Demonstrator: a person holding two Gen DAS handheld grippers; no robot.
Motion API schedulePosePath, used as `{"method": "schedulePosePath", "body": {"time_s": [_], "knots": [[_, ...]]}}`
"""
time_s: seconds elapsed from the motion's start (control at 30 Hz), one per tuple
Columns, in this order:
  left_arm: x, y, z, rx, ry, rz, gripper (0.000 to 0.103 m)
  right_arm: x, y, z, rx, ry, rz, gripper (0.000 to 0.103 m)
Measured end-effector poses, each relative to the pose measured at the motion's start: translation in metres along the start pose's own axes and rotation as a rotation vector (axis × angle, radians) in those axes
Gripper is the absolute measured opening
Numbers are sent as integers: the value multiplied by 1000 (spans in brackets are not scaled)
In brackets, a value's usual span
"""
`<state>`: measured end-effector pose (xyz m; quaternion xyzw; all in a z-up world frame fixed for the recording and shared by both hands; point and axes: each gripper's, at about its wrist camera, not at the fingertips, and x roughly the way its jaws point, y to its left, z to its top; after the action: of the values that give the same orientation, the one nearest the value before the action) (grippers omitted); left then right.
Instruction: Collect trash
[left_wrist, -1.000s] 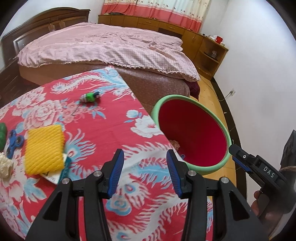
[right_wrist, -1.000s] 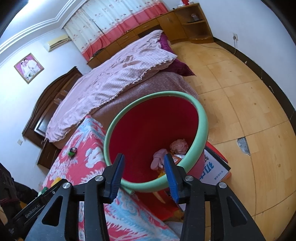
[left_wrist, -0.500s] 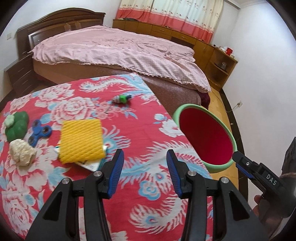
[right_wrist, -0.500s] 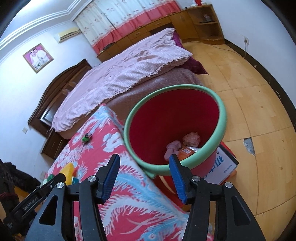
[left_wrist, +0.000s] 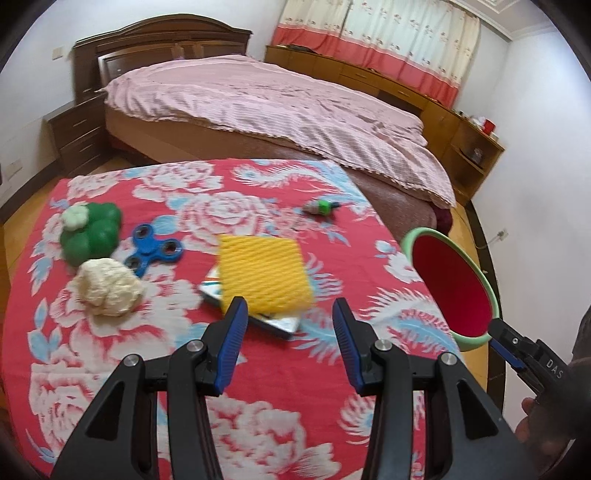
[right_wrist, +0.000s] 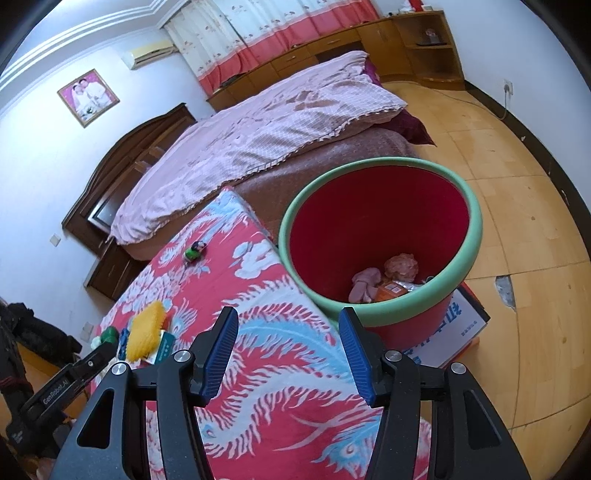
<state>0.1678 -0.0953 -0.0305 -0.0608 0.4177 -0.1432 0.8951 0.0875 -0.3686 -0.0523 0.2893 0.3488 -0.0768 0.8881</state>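
1. While the left gripper (left_wrist: 286, 345) hung above the flowered tablecloth (left_wrist: 258, 424) with jaws spread and holding nothing, the yellow foam net (left_wrist: 264, 271) lay just ahead of it, resting on a flat packet (left_wrist: 275, 322); the right gripper (right_wrist: 288, 356) was likewise released and empty, near the red bin (right_wrist: 384, 236) beside the table.
2. That net looked light, soft and squashy; I judged a pinch across its near edge best, since it would likely compress and could slip or drag the packet.
3. Readable writing: "DAS" on the right tool, "GenRobot.AI" on the left; the box (right_wrist: 458, 328) under the bin bore blue characters I could not read.
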Motion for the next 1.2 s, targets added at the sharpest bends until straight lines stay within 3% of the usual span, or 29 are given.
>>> {"method": "schedulePosePath", "body": {"time_s": [0.57,1.2], "knots": [[-8,95,14,-109,-37,147,48,9,29,-12,-48,24,-16,60],[26,144,4,-175,16,187,48,28,63,-22,-122,72,-32,60]]}}
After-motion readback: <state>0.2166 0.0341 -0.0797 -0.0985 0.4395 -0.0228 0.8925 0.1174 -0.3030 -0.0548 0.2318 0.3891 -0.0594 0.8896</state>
